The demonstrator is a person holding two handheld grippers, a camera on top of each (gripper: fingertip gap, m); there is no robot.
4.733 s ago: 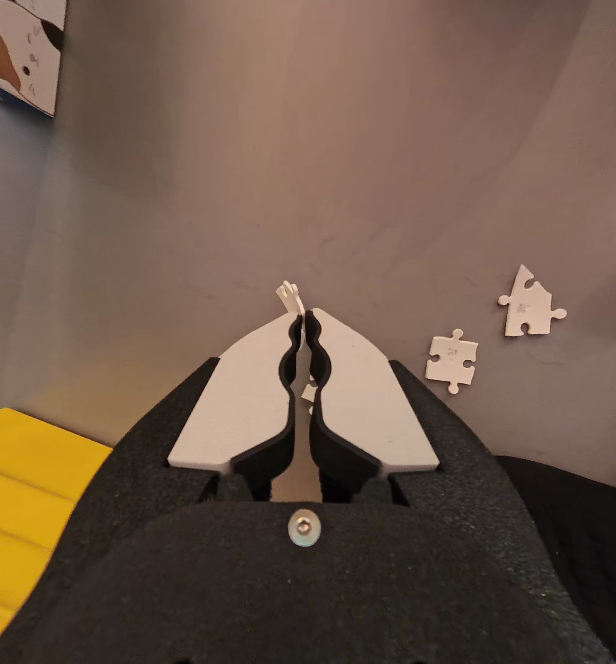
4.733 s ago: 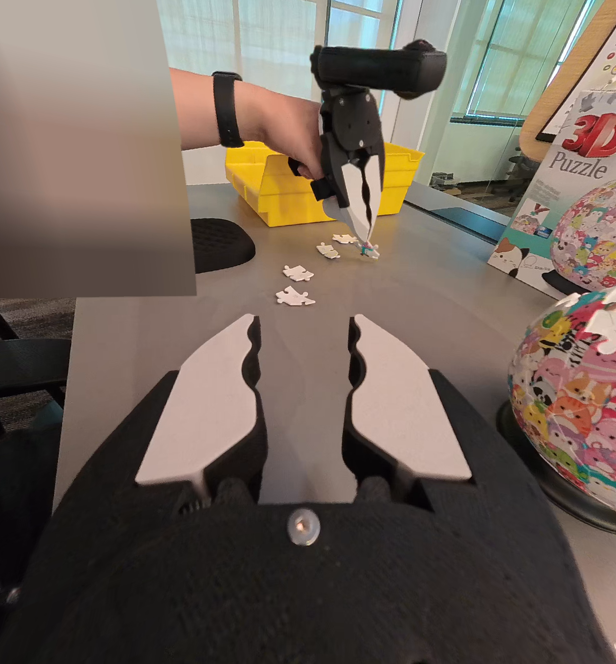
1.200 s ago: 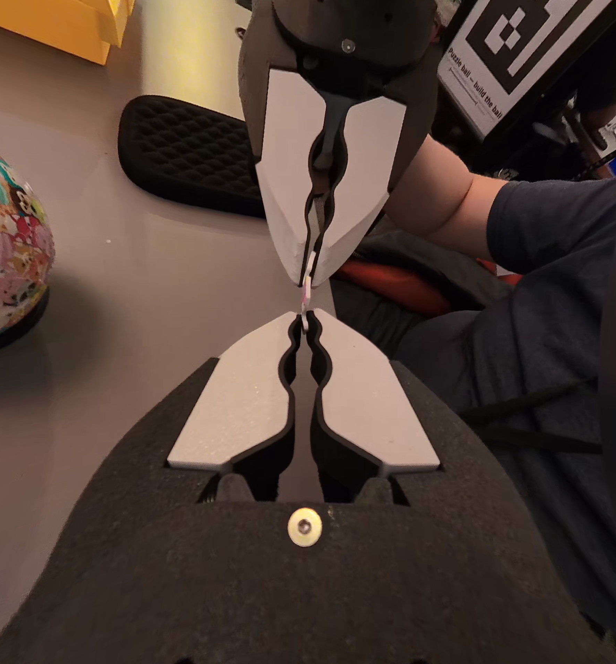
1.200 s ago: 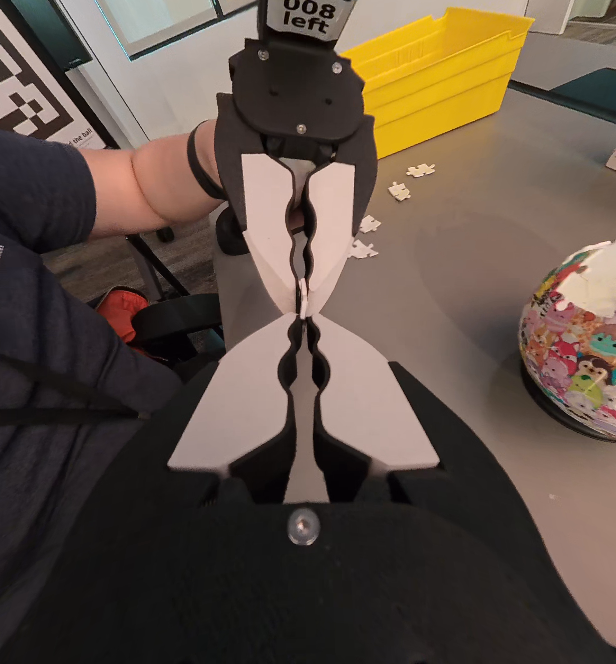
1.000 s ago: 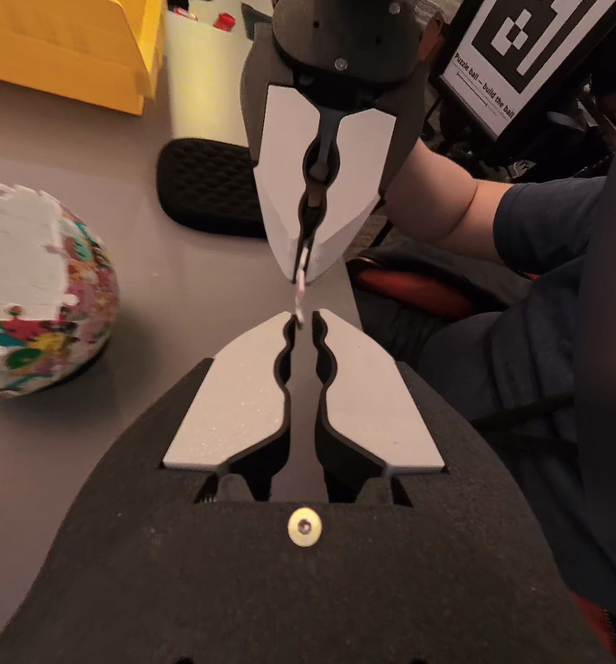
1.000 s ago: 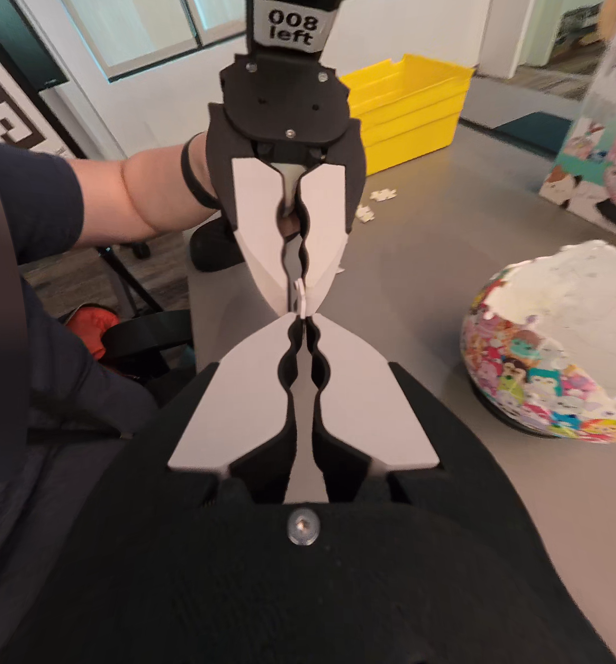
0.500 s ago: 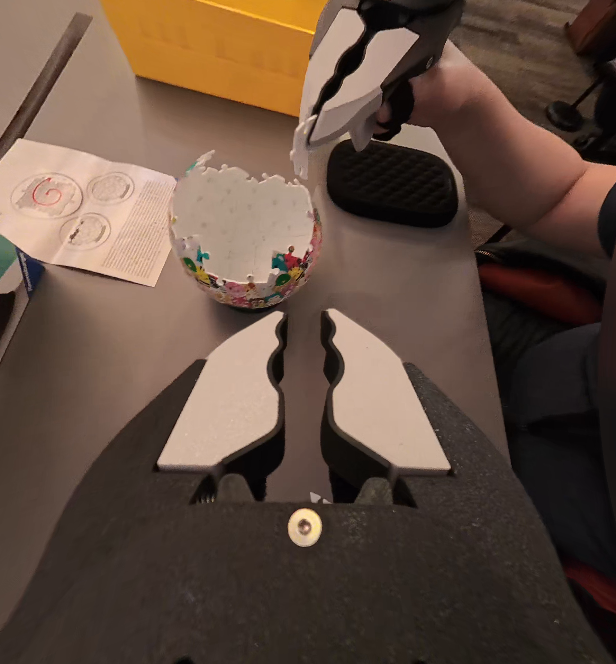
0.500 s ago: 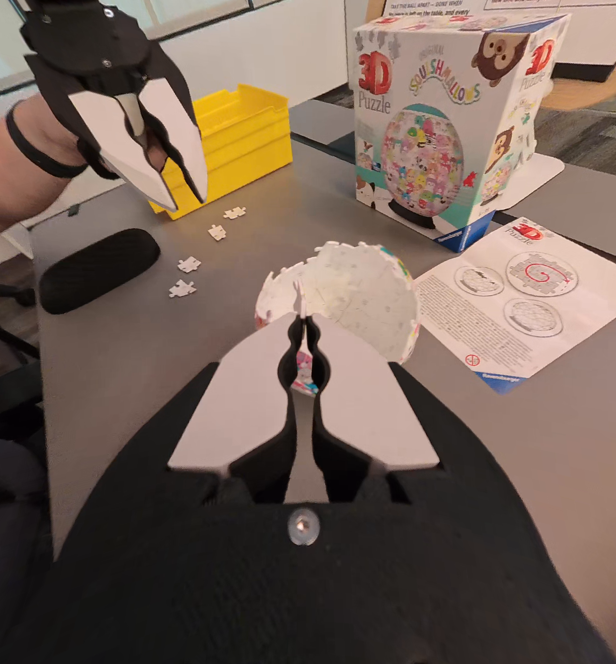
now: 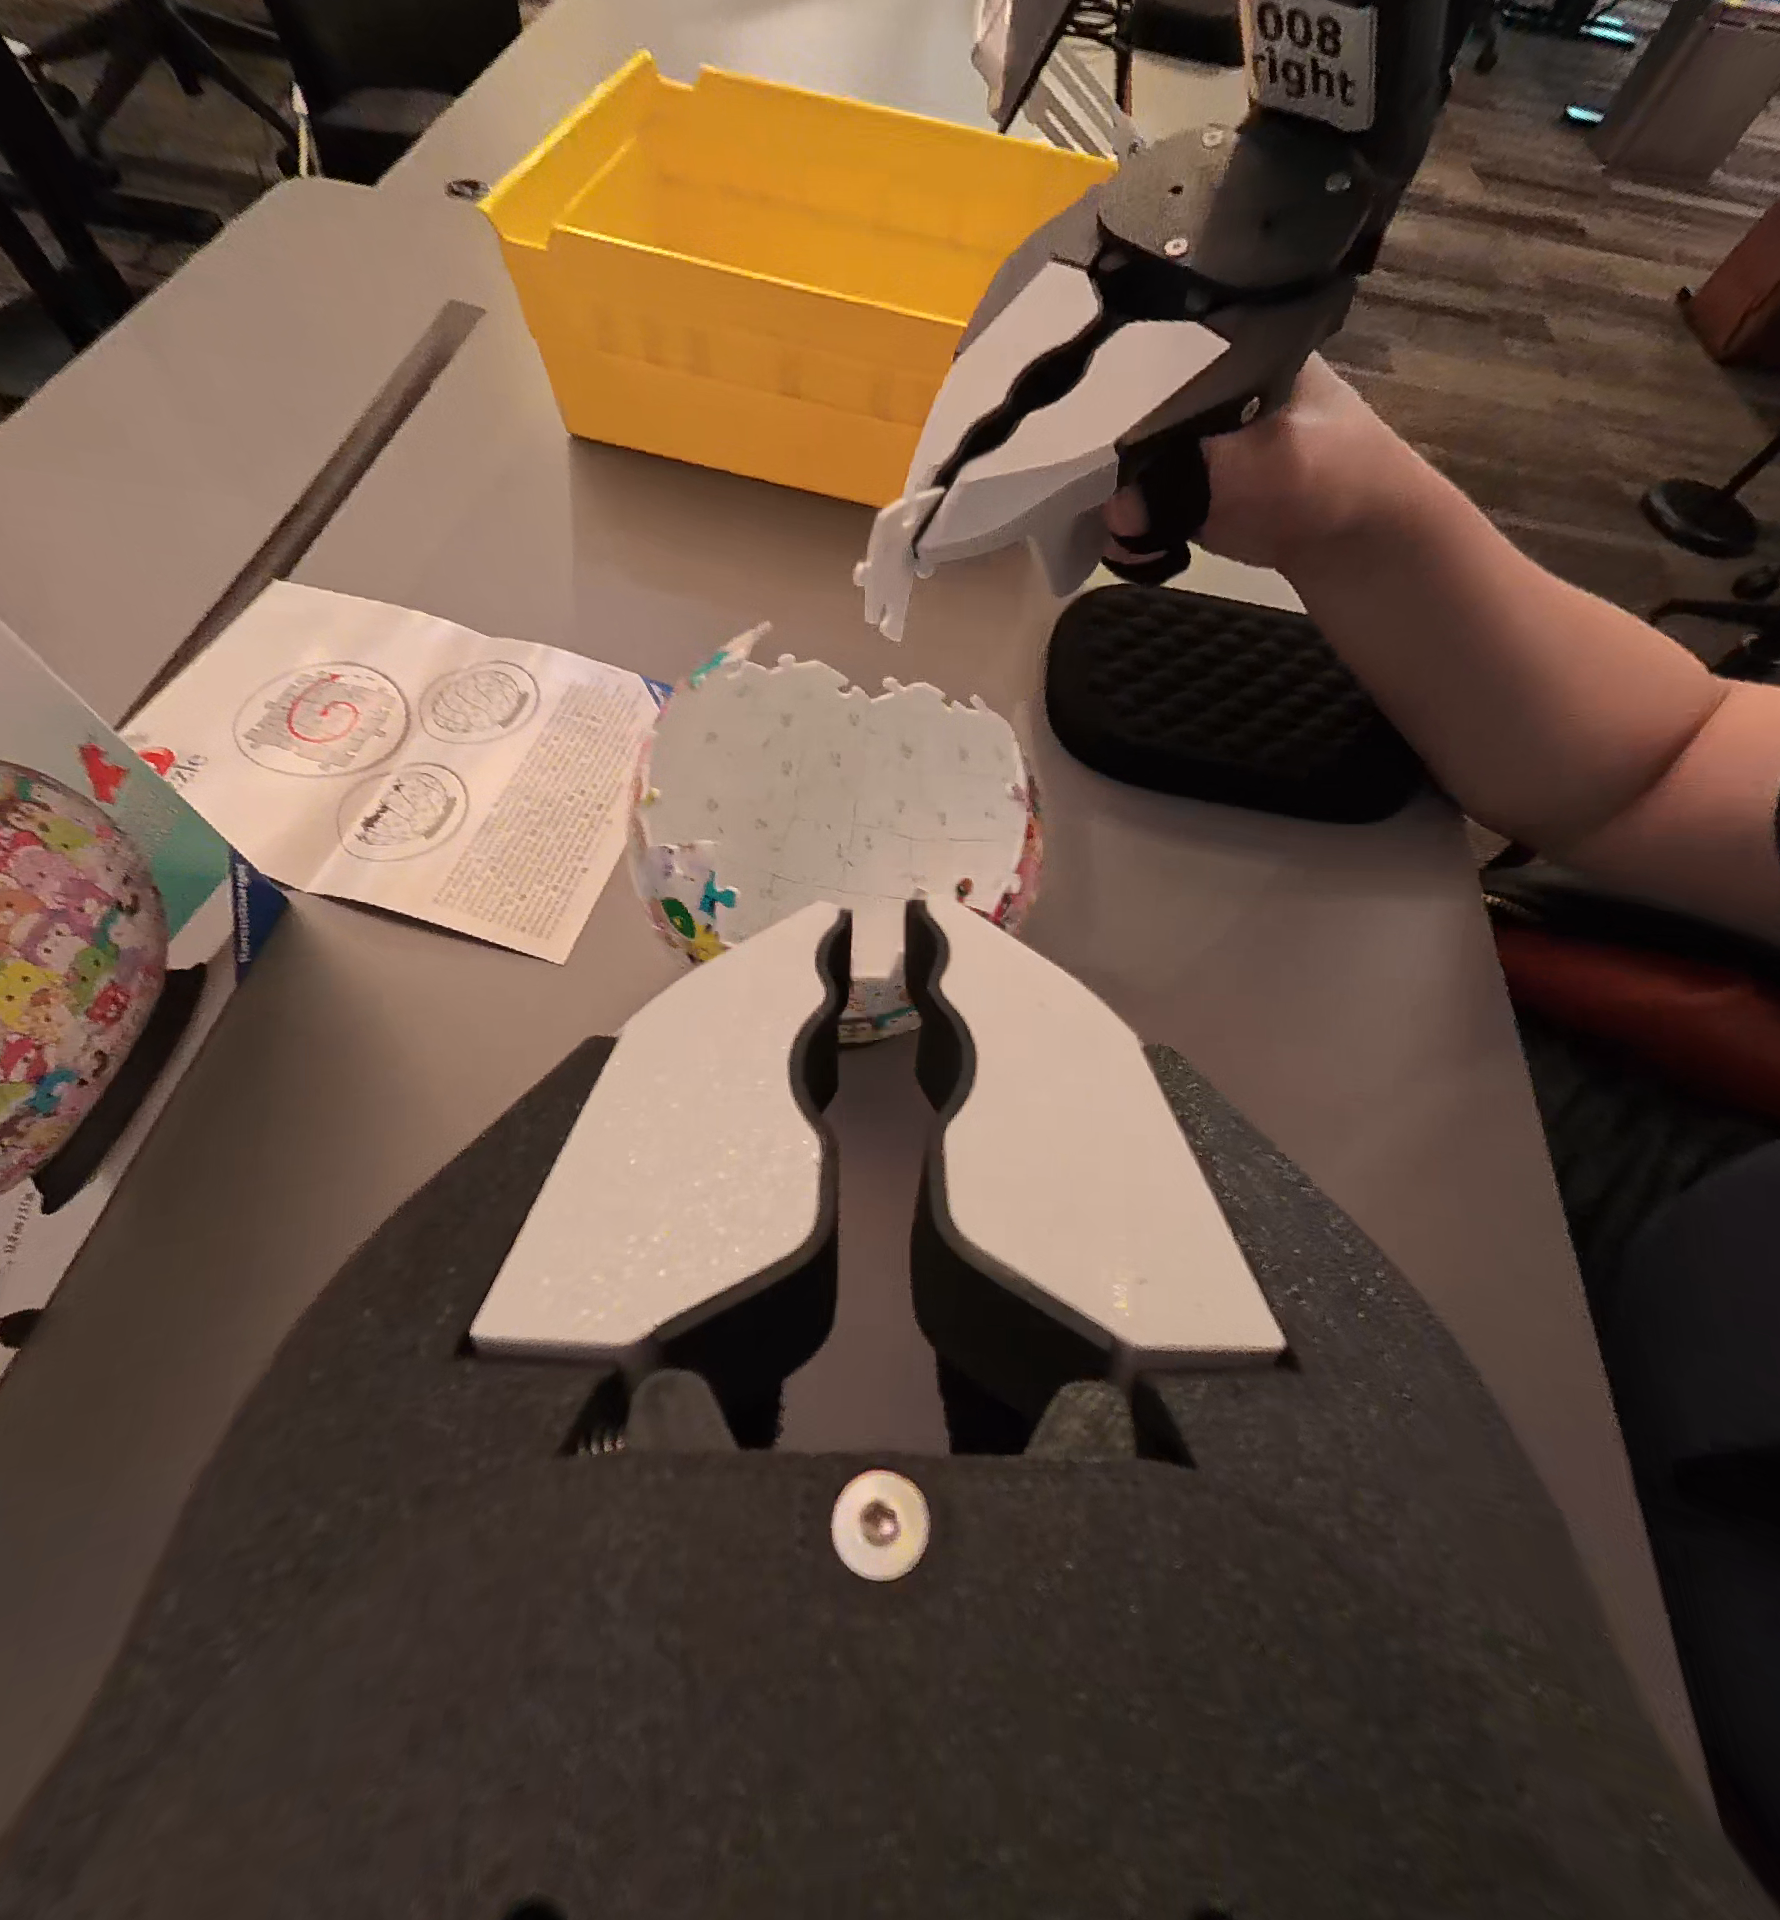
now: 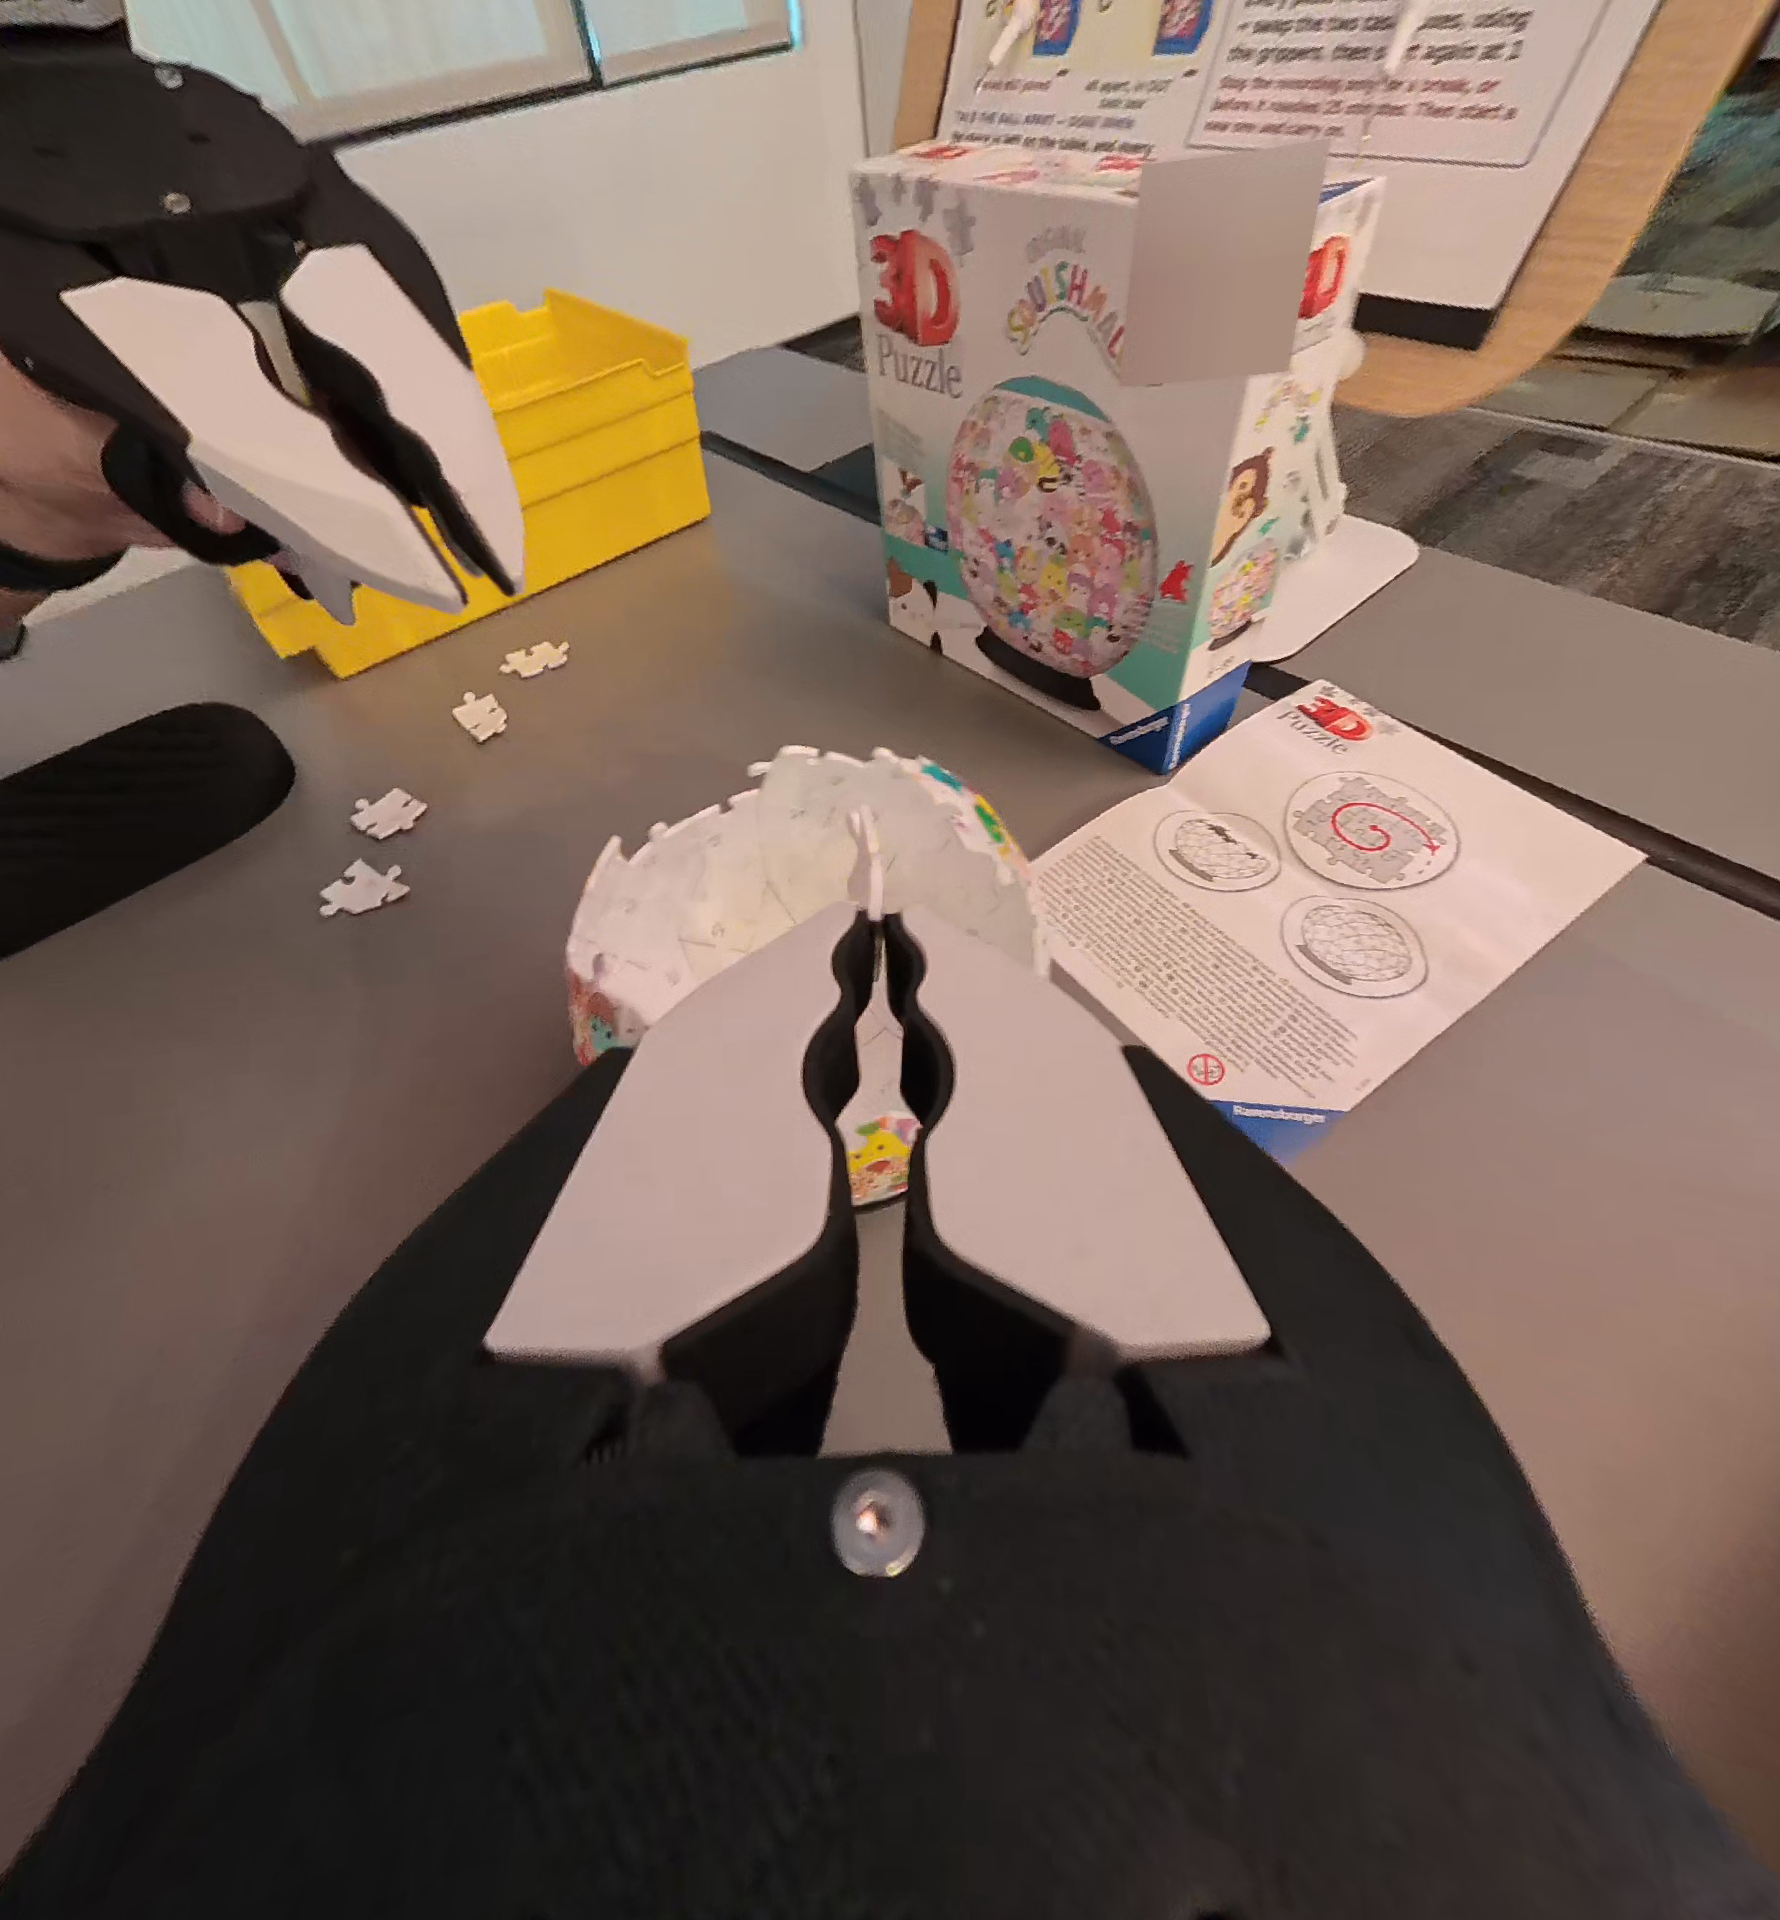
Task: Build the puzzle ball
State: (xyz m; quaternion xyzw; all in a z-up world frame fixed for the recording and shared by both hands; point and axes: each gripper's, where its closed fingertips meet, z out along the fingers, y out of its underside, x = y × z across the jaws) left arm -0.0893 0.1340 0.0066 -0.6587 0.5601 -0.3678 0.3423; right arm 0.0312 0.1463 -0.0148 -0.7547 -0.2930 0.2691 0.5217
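The right gripper [image 10: 878, 914] is closed on a white puzzle piece [image 10: 868, 857], pinching it by its edge so that it sticks out past the fingertips, and holds it in the air above the half-built puzzle ball [image 9: 834, 790]. The ball sits on the grey table [image 9: 398, 1039] as an open bowl with a jagged rim, white inside and brightly patterned outside. The left gripper [image 9: 878, 914] hangs over the near side of the ball with its fingers slightly apart and nothing between them. Four loose white pieces [image 10: 387, 812] lie face down on the table between the ball and a yellow bin [image 9: 792, 301]. A black pad [image 9: 1229, 707] lies beside the ball, under the hand [image 9: 1270, 478] that holds the right gripper. An instruction sheet [image 9: 408, 758] lies flat just beside the ball on the other side, and the puzzle box [image 10: 1083, 436] stands upright behind it.
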